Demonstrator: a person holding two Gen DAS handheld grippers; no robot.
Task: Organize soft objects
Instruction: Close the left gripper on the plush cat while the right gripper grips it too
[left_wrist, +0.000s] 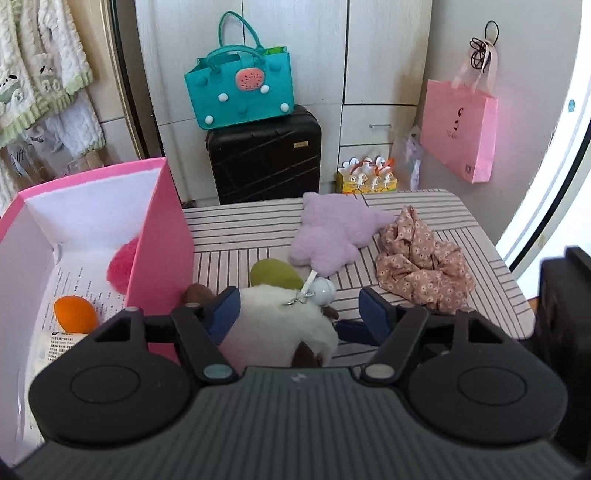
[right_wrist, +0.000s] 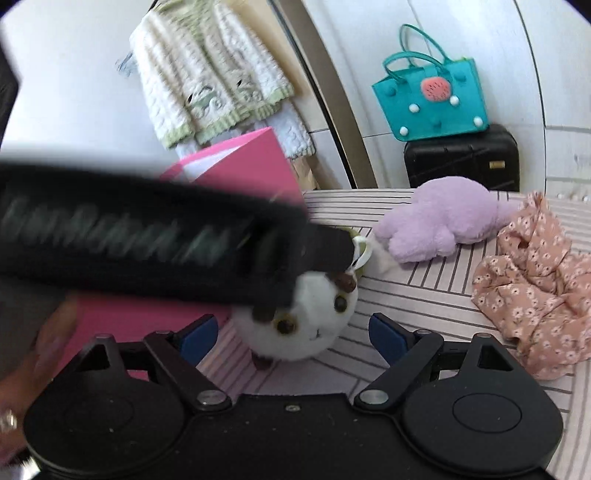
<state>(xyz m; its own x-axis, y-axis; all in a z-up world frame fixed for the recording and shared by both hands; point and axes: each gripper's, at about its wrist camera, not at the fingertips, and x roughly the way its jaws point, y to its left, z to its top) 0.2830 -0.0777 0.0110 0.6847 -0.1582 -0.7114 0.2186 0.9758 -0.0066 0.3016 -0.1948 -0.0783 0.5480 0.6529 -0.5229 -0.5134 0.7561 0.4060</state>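
Striped surface (left_wrist: 424, 206) w/ wardrobe, black suitcase (left_wrist: 264, 158) + teal bag (left_wrist: 242, 94) behind, pink paper bag (left_wrist: 460, 133) on wall. Pink box (left_wrist: 162, 229) at surface's left edge. White plush (left_wrist: 280, 325) sits between left gripper (left_wrist: 301, 308) fingers – jaws apart, left pad touching it, prob not clamped. Right gripper (right_wrist: 295, 334) spread wide, empty – plush just ahead. Purple plush (left_wrist: 332, 232) and floral cloth (left_wrist: 421, 266) mid-right, near the right edge.

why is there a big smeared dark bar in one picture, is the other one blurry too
Right wrist view: the dark bar is the left gripper's body, motion-blurred, crossing above the round white plush toy. Left wrist view: sharp, only fisheye bending of the striped table's edges.
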